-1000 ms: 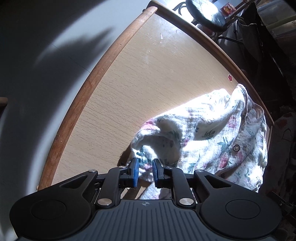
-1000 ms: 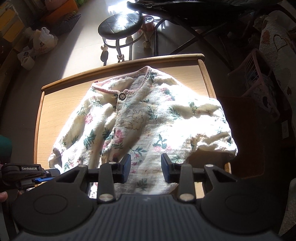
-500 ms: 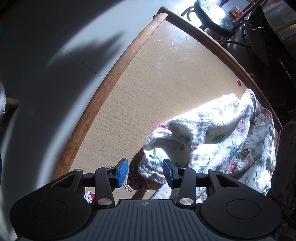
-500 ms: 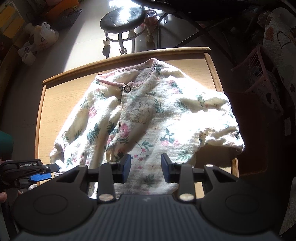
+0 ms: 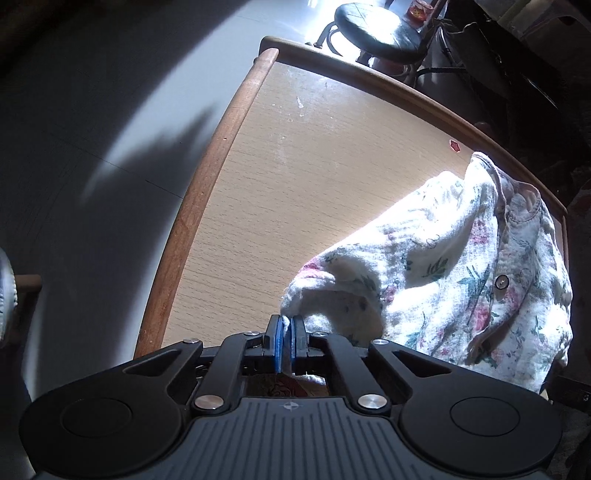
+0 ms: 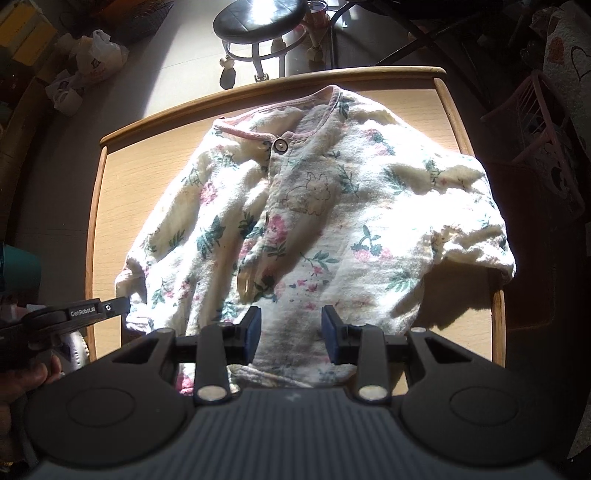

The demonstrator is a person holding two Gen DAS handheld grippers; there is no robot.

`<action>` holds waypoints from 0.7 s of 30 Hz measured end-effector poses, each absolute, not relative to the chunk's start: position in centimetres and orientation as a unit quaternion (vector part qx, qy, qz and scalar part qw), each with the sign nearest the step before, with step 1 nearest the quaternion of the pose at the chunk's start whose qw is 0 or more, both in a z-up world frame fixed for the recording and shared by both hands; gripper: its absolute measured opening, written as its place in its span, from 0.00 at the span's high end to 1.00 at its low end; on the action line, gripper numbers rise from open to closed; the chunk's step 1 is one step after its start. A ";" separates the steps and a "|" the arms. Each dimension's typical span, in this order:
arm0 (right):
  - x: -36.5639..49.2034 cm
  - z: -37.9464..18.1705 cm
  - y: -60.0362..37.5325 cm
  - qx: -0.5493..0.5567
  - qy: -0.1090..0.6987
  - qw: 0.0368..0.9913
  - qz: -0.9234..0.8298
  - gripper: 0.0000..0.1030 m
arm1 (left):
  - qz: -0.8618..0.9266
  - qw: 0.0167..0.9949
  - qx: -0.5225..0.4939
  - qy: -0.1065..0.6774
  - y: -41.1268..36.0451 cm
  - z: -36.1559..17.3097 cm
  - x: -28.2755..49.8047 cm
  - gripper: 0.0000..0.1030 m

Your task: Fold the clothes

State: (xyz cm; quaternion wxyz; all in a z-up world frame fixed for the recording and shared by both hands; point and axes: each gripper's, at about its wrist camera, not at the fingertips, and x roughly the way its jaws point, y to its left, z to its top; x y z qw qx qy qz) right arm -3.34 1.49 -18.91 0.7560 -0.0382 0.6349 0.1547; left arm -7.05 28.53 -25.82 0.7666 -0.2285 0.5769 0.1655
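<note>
floral shirt [image 6: 314, 229] spread front-up on wooden table [image 5: 295, 184], collar toward stool [image 6: 258, 22] | left gripper [image 5: 286, 345] pinched tight on shirt's sleeve edge | right gripper [image 6: 290, 330] half-open above shirt's hem, gripping nothing

My left camera rides just behind my left tongs [image 5: 285, 341], looking steeply down at the counter [image 5: 295, 192] from close above its left side; my right camera sits behind my right tongs [image 6: 291, 330], facing down across the counter's near edge; both views share the floral shirt [image 6: 314, 221], the counter and the stool [image 6: 258, 18] beyond.
</note>
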 end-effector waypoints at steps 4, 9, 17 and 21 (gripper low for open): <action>-4.5 -19.2 2.5 -0.039 0.641 0.748 0.167 0.66 | 0.153 0.776 -0.212 0.574 29.5 -25.5 -6.7 0.98; -5.2 -19.3 2.7 -0.027 0.647 0.744 0.167 0.66 | 0.146 0.795 -0.166 0.565 29.9 -24.2 -5.5 0.98; -4.8 -18.8 3.1 -0.014 0.644 0.743 0.180 0.66 | 0.166 0.847 -0.060 0.502 31.0 -19.1 -3.1 0.98; -4.8 -19.3 4.1 -0.014 0.656 0.728 0.202 0.66 | 0.158 0.872 0.001 0.463 31.2 -16.8 -1.6 0.98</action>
